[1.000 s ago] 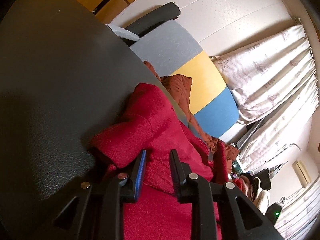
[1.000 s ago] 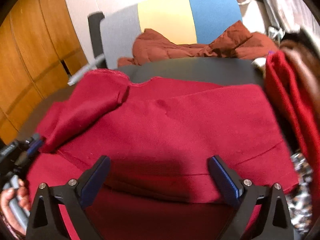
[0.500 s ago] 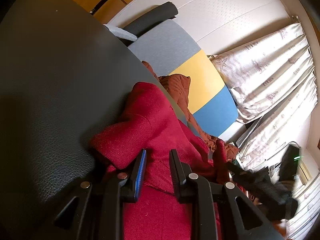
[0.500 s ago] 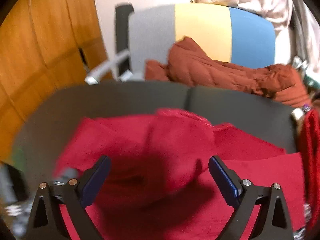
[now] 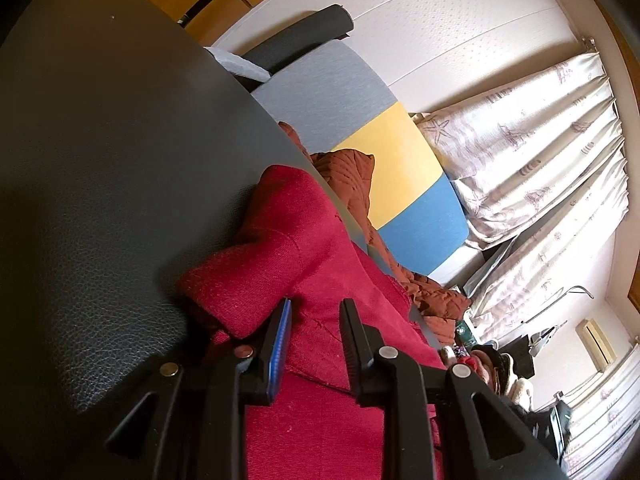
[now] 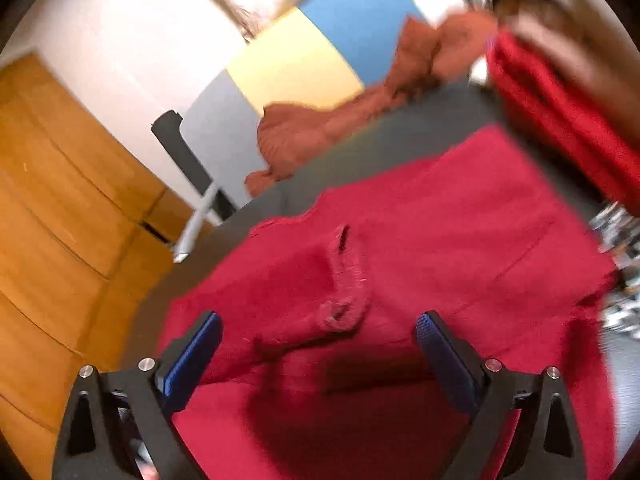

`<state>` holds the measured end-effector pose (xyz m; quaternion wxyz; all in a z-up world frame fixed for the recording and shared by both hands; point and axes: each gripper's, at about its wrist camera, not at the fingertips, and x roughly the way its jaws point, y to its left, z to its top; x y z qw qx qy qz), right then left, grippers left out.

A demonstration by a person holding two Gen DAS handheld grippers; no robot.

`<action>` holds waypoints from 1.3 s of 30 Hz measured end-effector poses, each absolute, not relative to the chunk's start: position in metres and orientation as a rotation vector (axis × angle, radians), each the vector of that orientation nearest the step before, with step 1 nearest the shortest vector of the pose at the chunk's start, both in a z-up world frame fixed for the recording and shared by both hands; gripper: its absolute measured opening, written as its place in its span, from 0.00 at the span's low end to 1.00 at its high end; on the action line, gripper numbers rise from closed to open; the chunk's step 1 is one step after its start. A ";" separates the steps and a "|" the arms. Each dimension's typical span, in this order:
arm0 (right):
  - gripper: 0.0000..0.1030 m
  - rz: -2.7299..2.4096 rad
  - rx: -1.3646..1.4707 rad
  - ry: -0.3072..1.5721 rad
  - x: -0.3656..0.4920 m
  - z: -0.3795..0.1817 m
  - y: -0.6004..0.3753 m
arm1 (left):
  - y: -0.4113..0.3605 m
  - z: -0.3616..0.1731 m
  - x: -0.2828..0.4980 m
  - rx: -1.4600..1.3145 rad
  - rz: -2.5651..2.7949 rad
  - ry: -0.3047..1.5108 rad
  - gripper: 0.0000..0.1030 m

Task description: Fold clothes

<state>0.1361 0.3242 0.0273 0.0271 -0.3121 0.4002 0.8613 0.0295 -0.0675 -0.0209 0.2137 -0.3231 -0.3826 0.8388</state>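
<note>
red garment [image 6: 400,248] on black table [image 5: 100,160]; left gripper [image 5: 314,320] opening, maybe touching cloth; right gripper [image 6: 316,332] wide, empty.

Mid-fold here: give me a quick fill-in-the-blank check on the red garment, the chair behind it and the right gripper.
1. The red garment lies on a dark ____ table.
2. The chair back has grey, yellow and ____ panels.
3. The right gripper hangs over the garment with its fingers ____.
4. A ____ quilted jacket lies on the chair.

Missing words: grey; blue; open; rust-brown
</note>
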 end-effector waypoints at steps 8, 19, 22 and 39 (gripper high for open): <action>0.08 2.718 -1.198 1.037 0.076 0.035 0.313 | -0.067 -0.021 0.028 -0.889 2.320 -1.064 0.26; 0.14 2.712 -1.147 0.629 0.067 0.007 0.319 | -0.067 -0.024 0.023 -0.891 2.300 -1.054 0.26; 0.29 2.651 -1.077 0.607 0.074 0.020 0.317 | -0.066 -0.023 0.023 -0.893 2.304 -1.047 0.26; 0.33 2.761 -1.134 0.296 0.059 0.009 0.286 | -0.031 0.017 0.031 -1.036 2.403 -0.770 0.30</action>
